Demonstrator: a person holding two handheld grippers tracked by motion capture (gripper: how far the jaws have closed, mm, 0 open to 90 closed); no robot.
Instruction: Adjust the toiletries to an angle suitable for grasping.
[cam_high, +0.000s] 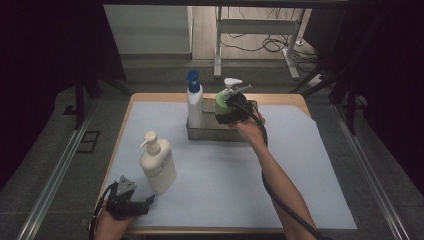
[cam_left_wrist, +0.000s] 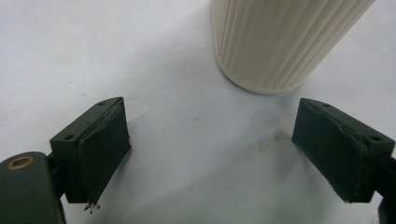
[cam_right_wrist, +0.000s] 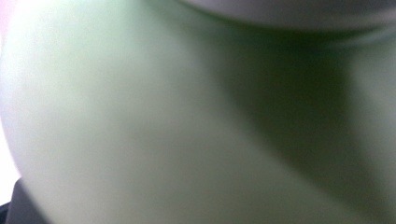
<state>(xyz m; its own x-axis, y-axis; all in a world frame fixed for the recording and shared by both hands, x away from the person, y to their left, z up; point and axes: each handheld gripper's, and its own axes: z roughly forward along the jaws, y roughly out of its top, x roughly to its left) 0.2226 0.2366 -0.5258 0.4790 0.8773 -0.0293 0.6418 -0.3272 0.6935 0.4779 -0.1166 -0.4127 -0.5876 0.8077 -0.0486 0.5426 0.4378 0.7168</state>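
Wooden counter under a pale sheet, dark floor on all sides. Near the far edge, metal tray holding a blue-capped bottle. Green pump bottle clamped in the right tongs, poised over the tray's right half, likely for setting down beside the blue one. Cream pump bottle upright toward the near left corner, open sheet all around. Left tongs spread wide and empty, just beside its base, ready to reach.
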